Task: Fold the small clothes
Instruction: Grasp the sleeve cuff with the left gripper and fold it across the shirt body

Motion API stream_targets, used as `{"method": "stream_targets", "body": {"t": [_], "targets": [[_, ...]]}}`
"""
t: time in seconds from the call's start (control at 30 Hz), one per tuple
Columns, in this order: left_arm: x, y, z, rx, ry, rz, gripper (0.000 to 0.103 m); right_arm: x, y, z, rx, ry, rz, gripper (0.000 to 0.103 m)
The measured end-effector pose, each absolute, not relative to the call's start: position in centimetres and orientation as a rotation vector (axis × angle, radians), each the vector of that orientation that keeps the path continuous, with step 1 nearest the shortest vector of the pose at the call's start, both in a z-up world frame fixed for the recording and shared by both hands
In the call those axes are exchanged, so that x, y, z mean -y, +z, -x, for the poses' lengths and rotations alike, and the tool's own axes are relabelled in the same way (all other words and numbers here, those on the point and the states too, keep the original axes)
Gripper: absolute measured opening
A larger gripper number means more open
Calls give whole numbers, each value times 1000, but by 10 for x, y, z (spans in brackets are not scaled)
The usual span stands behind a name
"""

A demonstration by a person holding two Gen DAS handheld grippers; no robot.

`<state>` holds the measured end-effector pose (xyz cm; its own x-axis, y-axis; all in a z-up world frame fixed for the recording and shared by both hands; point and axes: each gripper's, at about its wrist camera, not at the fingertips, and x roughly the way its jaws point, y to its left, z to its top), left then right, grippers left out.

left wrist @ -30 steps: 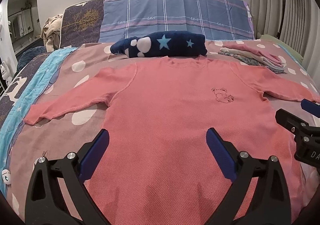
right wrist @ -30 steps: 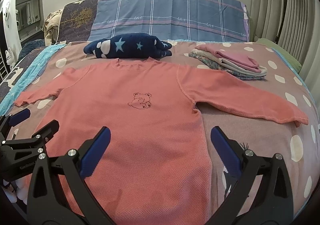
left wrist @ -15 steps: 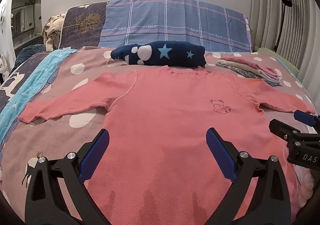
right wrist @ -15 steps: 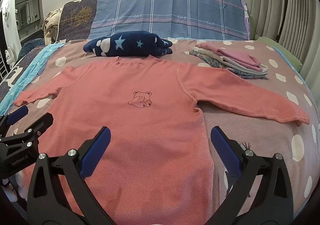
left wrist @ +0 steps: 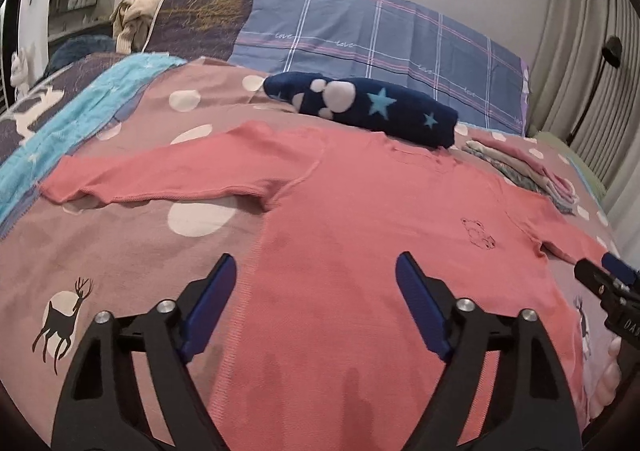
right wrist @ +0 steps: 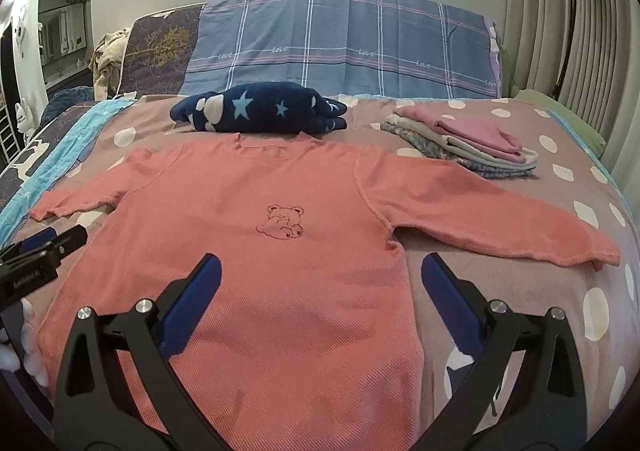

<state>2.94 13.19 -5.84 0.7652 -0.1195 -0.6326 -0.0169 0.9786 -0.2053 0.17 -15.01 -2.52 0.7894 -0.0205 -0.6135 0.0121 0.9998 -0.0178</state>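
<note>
At far left we see a turquoise blanket (left wrist: 60,123) along the bed's edge, clear of the work area. Next comes the coral long-sleeved top (right wrist: 256,235), spread flat and face up on the dotted bedspread (left wrist: 120,247), sleeves out to both sides and neckline toward the pillows; we judge this layout is meant to make each sleeve and side seam easy to reach before the first fold. The left gripper (left wrist: 316,301) hovers above the top's left side seam, with one finger over the bedspread and the other over the fabric. Its jaws are closing, yet nothing is pinched between them. The right gripper (right wrist: 320,287) hovers above the right side seam below the armpit, jaws spread wide and holding nothing. Beyond the neckline lies a rolled navy star-print fleece (right wrist: 260,111). At right a stack of folded garments (right wrist: 464,143) sits apart, presumably finished work.
</note>
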Motion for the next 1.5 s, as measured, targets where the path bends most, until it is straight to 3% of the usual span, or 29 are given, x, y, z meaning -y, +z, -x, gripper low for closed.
{"method": "stream_targets", "body": {"t": [0.13, 0.23, 0.37, 0.6, 0.83, 0.93, 1.17, 1.37, 1.5], "targets": [[-180, -68, -43, -733, -44, 385, 47, 147, -26, -6, -669, -9, 37, 101], [-232, -80, -53, -762, 61, 512, 38, 149, -28, -8, -673, -16, 50, 101], [-285, -88, -57, -760, 212, 518, 38, 155, -32, -12, -688, -39, 63, 101], [-376, -119, -85, -777, 278, 832, 38, 163, -41, -23, -723, -56, 51, 101], [-420, -139, -123, -746, 382, 960, 36, 164, -48, -31, -749, -74, 64, 101], [-426, -133, -139, -742, 471, 899, 2, 165, -50, -34, -751, -81, 65, 101], [-371, -66, -158, -642, 381, 610, 2, 170, -53, -46, -771, -102, 65, 101], [-238, 5, -170, -545, 111, 284, 2, 172, -53, -51, -761, -82, 44, 101], [-149, 10, -169, -551, -87, 152, 2, 175, -54, -54, -772, -77, 31, 101]]}}
